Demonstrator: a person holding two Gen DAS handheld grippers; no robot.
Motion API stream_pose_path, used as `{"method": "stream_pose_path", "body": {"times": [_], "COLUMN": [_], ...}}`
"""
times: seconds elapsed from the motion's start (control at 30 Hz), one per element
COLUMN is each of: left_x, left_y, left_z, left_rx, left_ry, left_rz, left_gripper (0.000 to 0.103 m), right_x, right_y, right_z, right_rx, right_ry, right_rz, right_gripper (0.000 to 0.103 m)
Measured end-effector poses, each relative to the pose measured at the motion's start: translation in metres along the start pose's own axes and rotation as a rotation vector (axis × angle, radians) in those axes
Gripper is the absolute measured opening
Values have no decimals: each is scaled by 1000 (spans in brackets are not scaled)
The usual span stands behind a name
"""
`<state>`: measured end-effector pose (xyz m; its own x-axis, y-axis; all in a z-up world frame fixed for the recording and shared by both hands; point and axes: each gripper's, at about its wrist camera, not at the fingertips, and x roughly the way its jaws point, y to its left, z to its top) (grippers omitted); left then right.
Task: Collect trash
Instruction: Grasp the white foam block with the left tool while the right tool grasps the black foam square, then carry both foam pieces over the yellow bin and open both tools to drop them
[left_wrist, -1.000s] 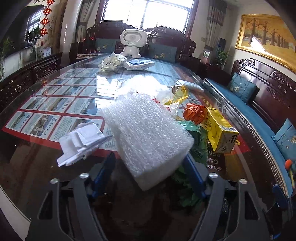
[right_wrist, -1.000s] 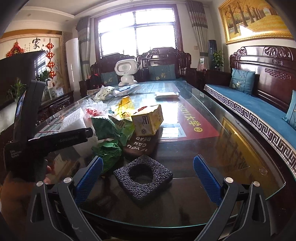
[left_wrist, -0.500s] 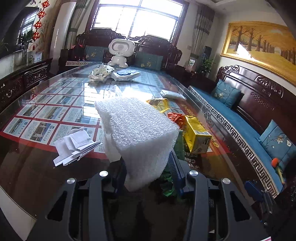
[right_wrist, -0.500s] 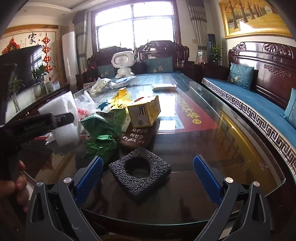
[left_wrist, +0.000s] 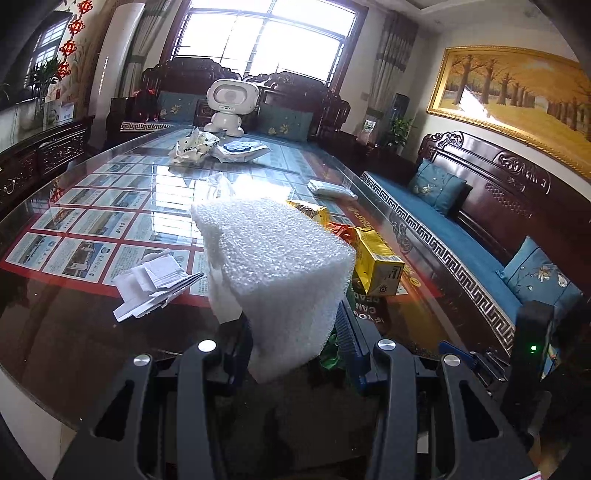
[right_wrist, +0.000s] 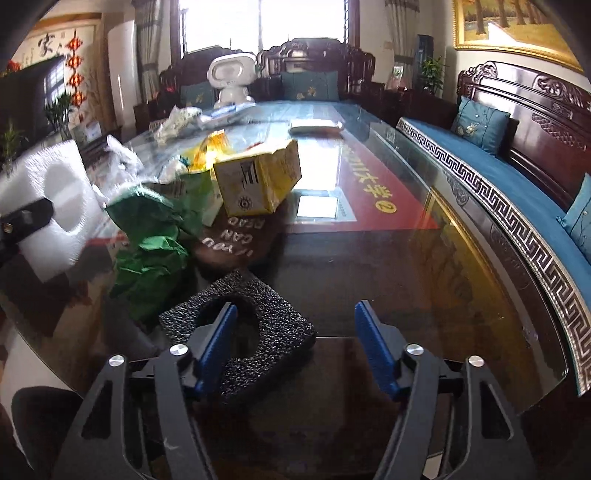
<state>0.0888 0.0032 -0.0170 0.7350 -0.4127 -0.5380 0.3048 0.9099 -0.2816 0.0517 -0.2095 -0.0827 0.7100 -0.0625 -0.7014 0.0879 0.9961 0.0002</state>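
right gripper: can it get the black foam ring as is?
Probably yes. The right gripper is open and the black foam ring lies on the glass table just ahead; its left finger is already over the ring's hole. Nothing sits between them; the green wrapper lies off to the left.

Black angular frames on left gripper (left_wrist: 295, 332) and right gripper (right_wrist: 297, 347), silver round screws, ribbed blue finger pads (right_wrist: 375, 350).

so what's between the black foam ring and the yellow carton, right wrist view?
In the right wrist view, a dark brown pad with white lettering lies between the black foam ring and the yellow carton; the carton sits on its far end.
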Motion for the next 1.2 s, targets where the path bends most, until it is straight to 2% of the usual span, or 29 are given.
{"method": "stream_pose_path", "body": {"times": [0.07, 0.1, 0.13, 0.2, 0.33, 0.43, 0.63, 0.8, 1.0, 1.2], "left_x": [-3, -5, -6, -9, -17, -25, -49, -81, -126, -151], "left_y": [-1, -1, 0, 1, 2, -1, -6, -10, -17, -26], "left_z": [0, 0, 0, -1, -2, -3, -7, -19, -47, -94], "left_rx": [7, 7, 8, 8, 21, 34, 61, 87, 155, 204], "left_ry": [-6, -8, -8, -12, -17, -25, -40, -53, -33, 68], "left_rz": [-2, -7, -11, -19, -33, -46, -71, -99, -135, -159], "left_gripper": [43, 43, 43, 43, 43, 43, 43, 43, 43, 43], "right_x": [1, 2, 2, 2, -8, -25, -73, -117, -162, -190], "right_y": [2, 5, 6, 7, 4, 5, 4, 8, 14, 24], "right_z": [1, 2, 4, 3, -3, -3, 0, -11, -33, -66], "right_rx": [-17, -34, -43, -54, -29, -23, -30, -61, -98, -136], "right_ry": [0, 1, 3, 3, -35, -84, -197, -261, -289, -253], "right_rz": [14, 16, 23, 41, 102, 106, 114, 134, 185, 258], "right_gripper": [52, 39, 31, 28, 27, 26, 26, 26, 26, 26]}}
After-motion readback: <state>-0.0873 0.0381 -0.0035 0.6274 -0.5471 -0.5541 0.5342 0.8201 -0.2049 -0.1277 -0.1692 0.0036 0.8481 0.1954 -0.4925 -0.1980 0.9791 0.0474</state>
